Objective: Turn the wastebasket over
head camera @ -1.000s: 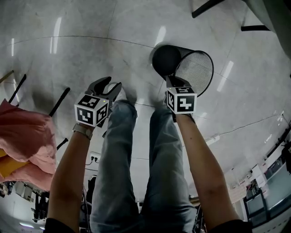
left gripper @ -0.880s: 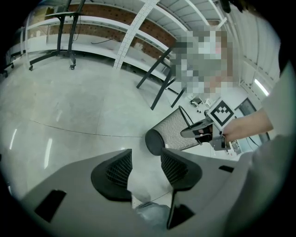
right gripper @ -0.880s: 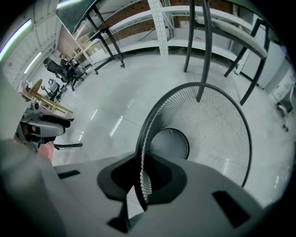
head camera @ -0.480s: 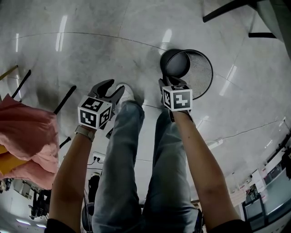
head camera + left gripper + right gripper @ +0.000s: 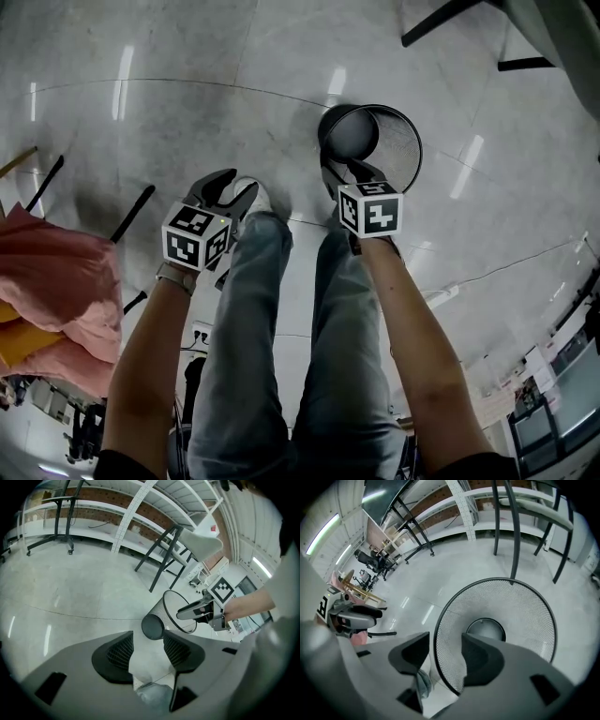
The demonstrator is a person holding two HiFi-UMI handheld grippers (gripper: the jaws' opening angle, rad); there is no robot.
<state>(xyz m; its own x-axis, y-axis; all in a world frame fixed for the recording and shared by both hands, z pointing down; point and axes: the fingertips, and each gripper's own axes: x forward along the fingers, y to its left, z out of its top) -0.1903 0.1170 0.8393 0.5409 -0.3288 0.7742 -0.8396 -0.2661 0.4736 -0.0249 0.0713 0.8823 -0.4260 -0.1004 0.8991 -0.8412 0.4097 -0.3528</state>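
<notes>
The black wire-mesh wastebasket [image 5: 394, 141] stands on the pale floor with its mouth up, and its round base shows inside. My right gripper [image 5: 339, 171] hangs over its near rim. The jaws are opening: in the right gripper view the wastebasket [image 5: 511, 602] rim runs through the gap of the right gripper [image 5: 445, 651], and neither pad presses on it. My left gripper [image 5: 230, 185] stands open over a white shoe [image 5: 251, 197] with nothing held. The left gripper view shows the left gripper [image 5: 147, 644], the wastebasket [image 5: 169, 613] and the right gripper [image 5: 185, 614] at its rim.
The person's legs in jeans [image 5: 253, 319] fill the middle below the grippers. A pink cloth [image 5: 56, 291] lies at the left, with black rods [image 5: 131, 211] on the floor beside it. Dark chair legs [image 5: 441, 14] stand behind the basket. Metal shelving [image 5: 140, 498] lines the far wall.
The wastebasket has swung from leaning on its side to standing mouth up. My right gripper's jaws have parted and let go of the rim. The left gripper has hardly moved.
</notes>
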